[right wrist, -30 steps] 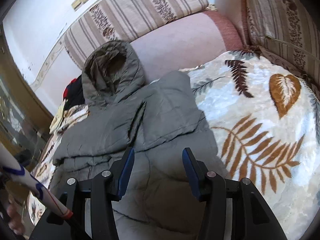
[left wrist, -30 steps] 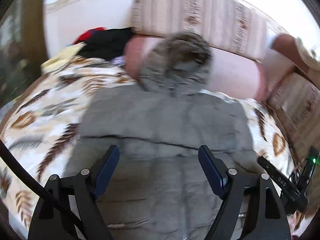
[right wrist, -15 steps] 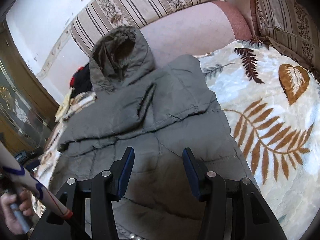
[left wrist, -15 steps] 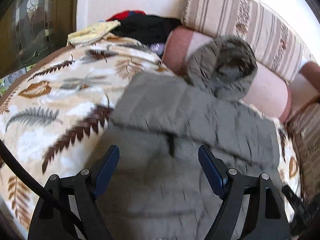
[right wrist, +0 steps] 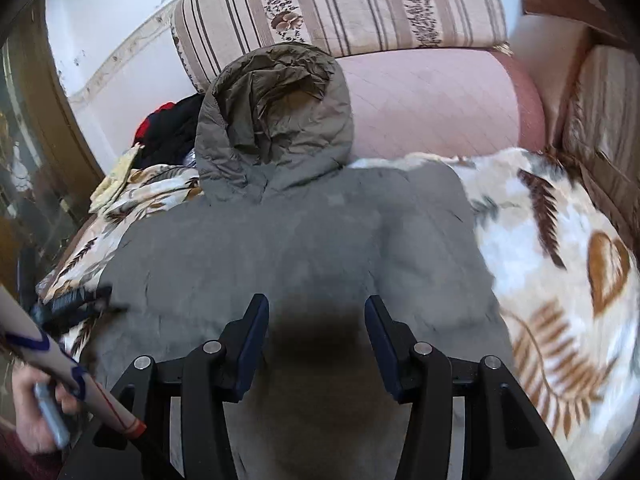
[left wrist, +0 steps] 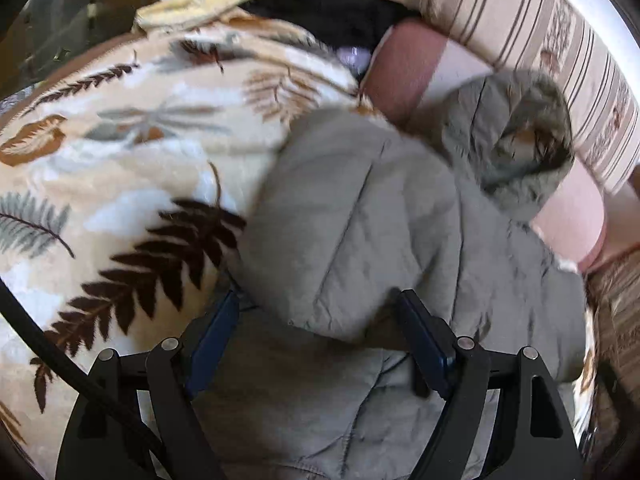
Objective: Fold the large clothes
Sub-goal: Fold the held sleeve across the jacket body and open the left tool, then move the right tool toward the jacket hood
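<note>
Left gripper [left wrist: 318, 320] jaws wide apart, straddling folded sleeve bulge of grey jacket [left wrist: 360, 240], nothing gripped. Right gripper [right wrist: 316, 320] jaws wide apart over jacket back, empty. Jacket spread on leaf-print blanket [right wrist: 560, 260]. Hood [right wrist: 276, 120] propped against pink bolster [right wrist: 432, 100]. Striped cushion [right wrist: 340, 4] behind.
</note>
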Tool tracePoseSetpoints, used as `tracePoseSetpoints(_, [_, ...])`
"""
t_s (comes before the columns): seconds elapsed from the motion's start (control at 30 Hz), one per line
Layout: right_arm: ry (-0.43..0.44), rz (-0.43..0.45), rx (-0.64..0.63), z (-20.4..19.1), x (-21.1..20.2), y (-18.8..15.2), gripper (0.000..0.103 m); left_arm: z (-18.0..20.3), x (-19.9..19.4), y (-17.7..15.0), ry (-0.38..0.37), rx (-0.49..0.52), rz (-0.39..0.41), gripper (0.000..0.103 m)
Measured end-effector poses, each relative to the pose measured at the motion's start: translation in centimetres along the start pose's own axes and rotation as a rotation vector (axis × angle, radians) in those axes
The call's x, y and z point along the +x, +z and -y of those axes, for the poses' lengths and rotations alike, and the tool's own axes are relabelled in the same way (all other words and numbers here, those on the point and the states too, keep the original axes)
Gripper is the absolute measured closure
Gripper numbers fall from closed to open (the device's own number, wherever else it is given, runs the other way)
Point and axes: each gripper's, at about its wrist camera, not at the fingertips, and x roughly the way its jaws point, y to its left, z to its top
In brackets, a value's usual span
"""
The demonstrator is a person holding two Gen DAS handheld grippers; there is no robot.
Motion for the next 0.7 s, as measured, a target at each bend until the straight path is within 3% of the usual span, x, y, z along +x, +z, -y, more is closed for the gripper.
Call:
tracePoseSetpoints(0.17, [-0.123,-0.112,-0.022,-0.9,6.0,0.5,0.049,0.7,0.9,-0.7,0.053,0.061,-0.016,0.018])
tracePoseSetpoints(0.27, [-0.159,-0.184,0.004,0.3,8.0,-0.7,0.033,0.9,0.3,-0.6,0.064,0.054,0.011,0.018])
tracePoseSetpoints(0.3, [-0.129,-0.191,0.053,1.3,8.3,-1.1,0.033,1.1,-0.3,-0.5,0.059,0.053,0.031,0.018])
tracePoseSetpoints(0.4, [-0.068,-0.166,0.096,2.3,6.7,-1.2,0.034,2.3,-3.2,-0.5,0.05,0.072,0.156,0.018])
tracePoseSetpoints(0.43, [-0.057,-0.156,0.097,2.3,6.0,-1.2,0.034,3.1,-4.0,-0.6,0.016,0.08,0.176,0.018])
tracePoseSetpoints(0.57, [-0.014,-0.084,0.072,1.9,2.2,-2.1,0.034,6.1,-4.4,-2.1,-0.089,0.107,0.177,0.018])
tracePoseSetpoints(0.7, [-0.025,-0.074,0.039,2.4,1.7,-3.8,0.034,8.9,-2.0,-3.9,-0.048,0.193,0.123,0.018])
